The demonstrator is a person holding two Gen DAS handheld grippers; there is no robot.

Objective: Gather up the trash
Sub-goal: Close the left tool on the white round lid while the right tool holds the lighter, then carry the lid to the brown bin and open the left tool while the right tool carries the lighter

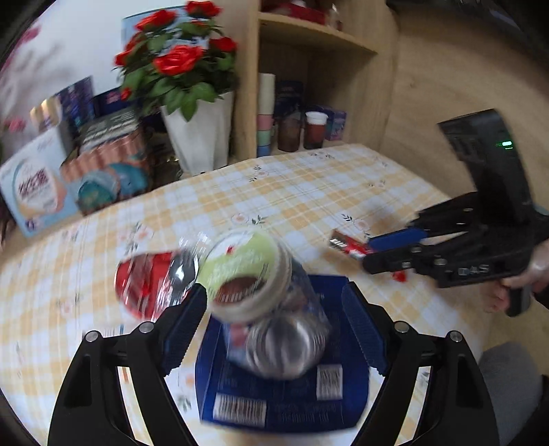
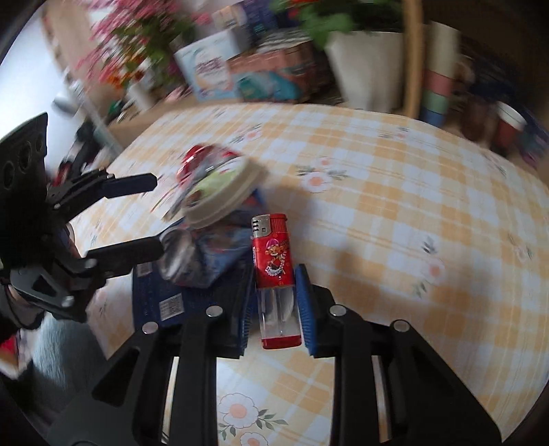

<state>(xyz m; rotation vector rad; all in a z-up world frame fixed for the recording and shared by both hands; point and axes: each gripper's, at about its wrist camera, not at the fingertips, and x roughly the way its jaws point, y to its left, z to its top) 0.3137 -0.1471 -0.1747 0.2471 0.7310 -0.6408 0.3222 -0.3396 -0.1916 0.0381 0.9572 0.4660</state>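
Above the blue box [image 1: 284, 401] piled with blurred trash, the left gripper [image 1: 274, 319] gapes wide, holding nothing; beside it, the right gripper [image 2: 274, 305] clamps a red lighter [image 2: 274, 267].

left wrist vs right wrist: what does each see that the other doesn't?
Left wrist only: red roses above the white pot, upper shelf, barcodes on the blue box.
Right wrist only: pink flowers at far left, the lighter's print and clear lower half.
Both: lighter clamped in the right gripper, left gripper open around the jar on the blue box, checked tablecloth.
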